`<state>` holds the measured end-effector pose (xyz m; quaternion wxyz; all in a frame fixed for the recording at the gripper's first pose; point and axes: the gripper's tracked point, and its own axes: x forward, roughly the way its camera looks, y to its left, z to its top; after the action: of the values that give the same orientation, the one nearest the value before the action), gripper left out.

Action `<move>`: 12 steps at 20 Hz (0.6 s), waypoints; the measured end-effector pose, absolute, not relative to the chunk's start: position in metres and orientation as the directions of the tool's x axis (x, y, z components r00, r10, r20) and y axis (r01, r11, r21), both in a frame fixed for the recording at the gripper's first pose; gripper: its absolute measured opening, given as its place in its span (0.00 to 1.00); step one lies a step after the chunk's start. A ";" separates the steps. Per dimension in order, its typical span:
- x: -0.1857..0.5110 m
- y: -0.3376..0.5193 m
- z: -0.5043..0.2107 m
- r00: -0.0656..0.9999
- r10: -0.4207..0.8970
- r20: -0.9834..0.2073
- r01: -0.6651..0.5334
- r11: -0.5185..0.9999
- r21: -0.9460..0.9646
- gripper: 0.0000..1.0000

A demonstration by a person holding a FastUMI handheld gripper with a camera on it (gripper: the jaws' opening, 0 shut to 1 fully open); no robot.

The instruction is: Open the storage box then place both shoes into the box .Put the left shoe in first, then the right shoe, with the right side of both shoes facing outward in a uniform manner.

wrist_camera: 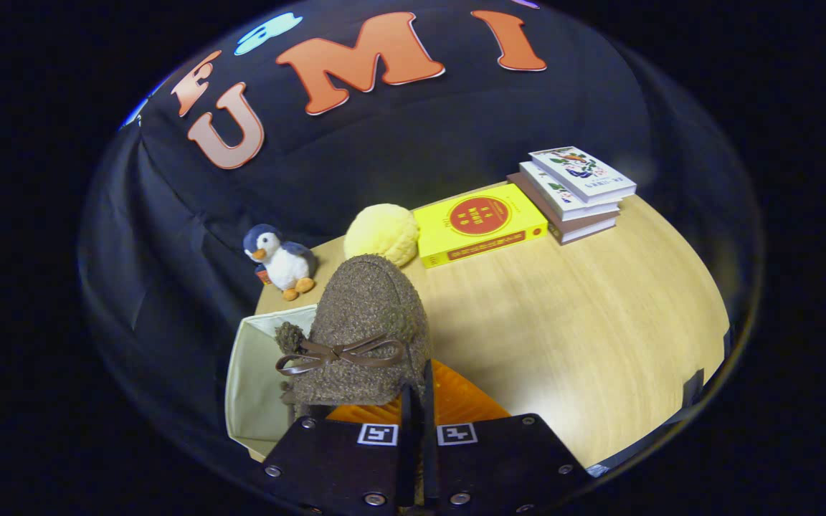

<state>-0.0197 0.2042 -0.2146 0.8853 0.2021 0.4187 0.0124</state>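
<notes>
Leftmost, a plush penguin point(280, 260) is seen standing near the far corner of the wooden worktop point(585, 322), against the black cloth wall. Below it, nearer the jaws, the open storage box point(259, 380) is seen, its pale inner walls exposed. A brown fuzzy shoe point(366, 330) with a thin brown bow is held up just ahead of the gripper point(416, 401), partly over the box and hiding some of its rim. The jaws are pressed nearly together, and the shoe's rear edge appears to be pinched between them; the contact itself is hidden by the shoe. An orange ribbed surface point(456, 401) is seen right behind the shoe, beside the fingers. Beyond the shoe, a yellow fluffy ball point(382, 233) is placed, touching a yellow book point(481, 222). Farther right, a stack of books point(574, 190) is seen at the worktop's far edge.
</notes>
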 end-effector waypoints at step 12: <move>-0.018 0.329 -0.236 0.549 0.306 -0.778 0.017 0.926 0.376 0.06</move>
<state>-0.0179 0.3294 -0.2358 0.8630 0.1727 0.4674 0.0837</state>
